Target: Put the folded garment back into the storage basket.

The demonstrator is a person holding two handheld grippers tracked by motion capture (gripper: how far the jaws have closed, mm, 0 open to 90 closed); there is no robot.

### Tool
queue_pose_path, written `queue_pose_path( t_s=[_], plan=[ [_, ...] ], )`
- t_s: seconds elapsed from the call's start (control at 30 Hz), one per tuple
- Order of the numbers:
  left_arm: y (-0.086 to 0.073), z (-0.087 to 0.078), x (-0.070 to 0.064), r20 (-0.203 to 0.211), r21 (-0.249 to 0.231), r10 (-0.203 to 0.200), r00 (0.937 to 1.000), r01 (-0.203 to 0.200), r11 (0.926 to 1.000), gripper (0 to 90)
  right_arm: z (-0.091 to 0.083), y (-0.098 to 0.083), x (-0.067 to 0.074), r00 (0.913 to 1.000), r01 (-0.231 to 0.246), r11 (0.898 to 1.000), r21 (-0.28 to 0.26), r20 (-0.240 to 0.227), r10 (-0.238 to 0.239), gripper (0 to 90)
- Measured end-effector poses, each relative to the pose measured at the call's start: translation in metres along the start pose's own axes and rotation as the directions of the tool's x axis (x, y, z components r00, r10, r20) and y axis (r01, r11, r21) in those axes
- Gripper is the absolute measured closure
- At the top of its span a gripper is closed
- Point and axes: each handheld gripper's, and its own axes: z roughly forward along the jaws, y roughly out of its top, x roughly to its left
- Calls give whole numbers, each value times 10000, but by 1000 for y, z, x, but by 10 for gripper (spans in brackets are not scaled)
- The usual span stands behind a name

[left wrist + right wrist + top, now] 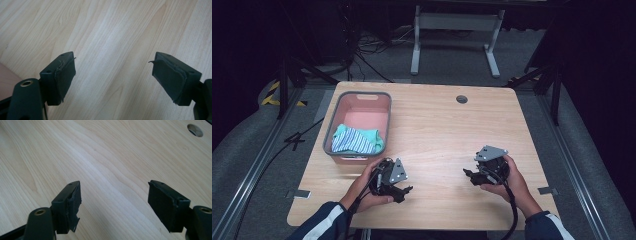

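Observation:
My left gripper point(403, 192) rests low over the wooden table point(437, 130) near its front edge, just in front of the pink basket point(384, 117). In the left gripper view its jaws point(112, 60) stand wide apart with bare wood between them. My right gripper point(469, 175) is held at the front right of the table, jaws pointing left toward the middle. In the right gripper view it point(113, 182) is open too, nothing between the pads. A teal and white striped cloth point(357, 140) lies bunched in the near end of the basket.
A round cable hole point(462, 99) sits near the table's far edge, also seen at the top right of the right gripper view as a hole point(195, 130). A white frame point(457, 30) stands on the floor beyond the table. Bare wood spans the middle between the grippers.

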Motion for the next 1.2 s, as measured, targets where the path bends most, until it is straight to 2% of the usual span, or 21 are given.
queue_pose_path(
  t_s=[0.13,0.2,0.3,0.4,0.47,0.6,0.7,0.73,0.8,0.87,0.9,0.97,1.0,1.07,1.2],
  plan=[
    [-2,5,-4,239,34,99,9997,-100,9999,188,-2,-14,-3,10000,-29,9999,-136,20,29,270],
    [-3,6,-6,71,-12,163,9998,-163,9999,189,-3,-24,-5,9997,-227,9996,-140,57,228,270],
    [-6,7,-9,152,-96,90,9998,-89,9999,194,-4,-36,-7,9989,-477,9988,-49,29,477,270],
    [-10,10,-9,433,-60,-40,9991,42,10000,192,-3,-50,-9,9965,-841,9965,28,-27,841,272],
    [-12,13,-10,515,-6,-75,9986,75,10000,192,-2,-60,-10,9959,-901,9958,144,-30,902,271],
    [-13,17,-9,736,100,60,9973,-67,9999,183,-3,-76,-11,9937,-1118,9937,105,53,1118,262],
    [-16,21,-9,826,242,75,9966,-95,9997,182,-4,-85,-14,9872,-1595,9871,-112,-61,1594,246],
    [-18,23,-9,816,144,61,9967,-73,9999,180,-4,-88,-14,9837,-1794,9835,-245,-147,1791,242],
    [-19,24,-7,1121,83,-209,9935,201,9998,168,-3,-94,-17,9768,-2129,9759,-472,-325,2115,226],
    [-21,27,-5,1256,-56,-458,9910,469,9989,157,-1,-99,-20,9647,-2607,9635,-616,-551,2575,201],
    [-23,28,-4,1424,-193,-625,9878,659,9976,154,-2,-100,-22,9624,-2687,9614,-587,-583,2654,199],
    [-28,33,1,1815,-534,-974,9786,1087,9926,135,-2,-100,-22,9631,-2657,9623,-581,-591,2624,197],
    [-29,34,3,1829,-471,-1102,9769,1207,9916,104,-2,-100,-22,9632,-2658,9623,-581,-586,2625,195],
    [-29,35,4,1984,-528,-1023,9748,1149,9920,93,-2,-100,-22,9630,-2664,9621,-578,-588,2631,194],
    [-28,36,6,1961,-460,-883,9766,991,9940,74,-2,-100,-22,9634,-2649,9625,-582,-590,2616,194]
  ],
)
